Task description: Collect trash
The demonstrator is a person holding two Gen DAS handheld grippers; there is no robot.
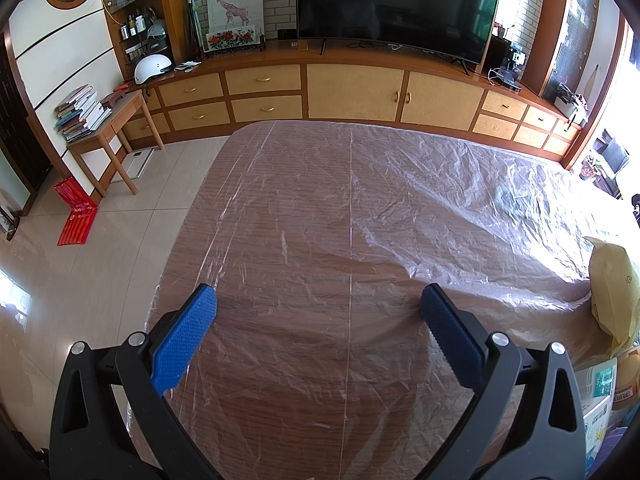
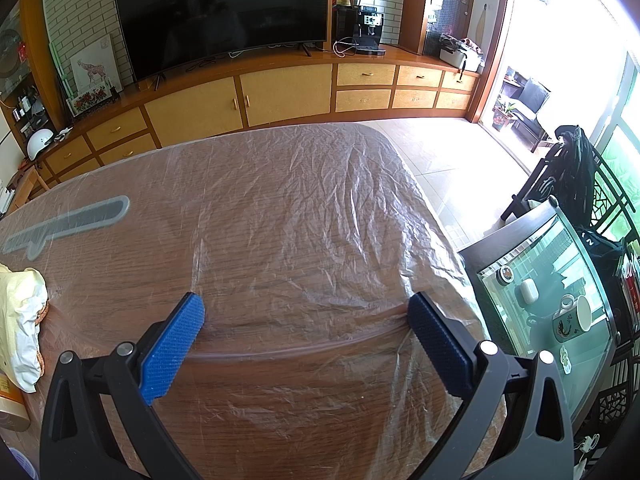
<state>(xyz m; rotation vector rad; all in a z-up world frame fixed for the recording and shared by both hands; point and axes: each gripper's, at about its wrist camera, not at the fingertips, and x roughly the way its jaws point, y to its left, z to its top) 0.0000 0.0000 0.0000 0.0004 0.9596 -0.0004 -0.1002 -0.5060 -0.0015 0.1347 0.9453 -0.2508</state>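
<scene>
We are in a living room with a big dark TV (image 1: 396, 4) on a long wooden cabinet (image 1: 352, 96). In front of us is a wooden counter (image 1: 320, 360) with a thin, crinkly clear plastic sheet (image 1: 420, 200) spread over it.

Our left claw (image 1: 318, 304) is wide open above the counter and holds nothing. Its blue pads (image 1: 188, 340) are far apart. Our right claw (image 2: 306, 312) is wide open too, and it is empty.

The trash sits at the sides of the counter. In the left view, a yellow paper bag (image 1: 612, 296) lies at the right edge, with some printed boxes (image 1: 600, 388) just below it. In the right view, a crumpled pale yellow and white bag (image 2: 22, 320) lies at the left edge. A flat grey shape (image 2: 68, 226) shows under the plastic near it.

A glass side table (image 2: 548, 312) with a mug (image 2: 572, 318) stands beside the counter.
</scene>
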